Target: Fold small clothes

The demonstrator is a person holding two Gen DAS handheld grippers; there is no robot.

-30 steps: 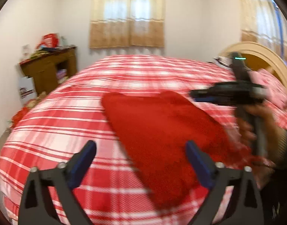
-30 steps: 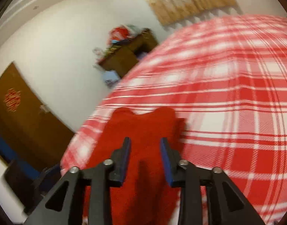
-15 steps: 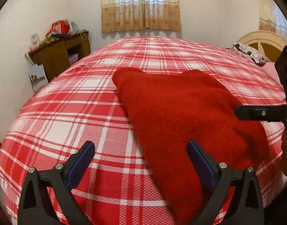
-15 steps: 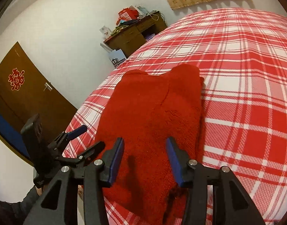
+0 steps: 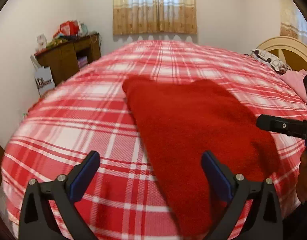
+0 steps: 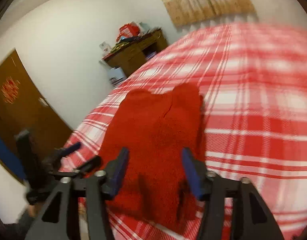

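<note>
A wide bed in a red-and-white plaid cover (image 5: 77, 120) is carrying a fuzzy red knitted garment (image 5: 193, 124), lying flat at centre. The left gripper (image 5: 149, 177) is hovering wide open at six o'clock, the right gripper (image 6: 153, 172) likewise gaping, likely readying to pinch its near hem.

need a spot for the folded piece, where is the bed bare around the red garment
Bare plaid bedspread lies left of the red garment, toward the wooden desk, and beyond it toward the curtains. The headboard corner is crowded with pillows.

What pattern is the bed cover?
Red and white plaid bed cover, clearest in the left wrist view.
</note>
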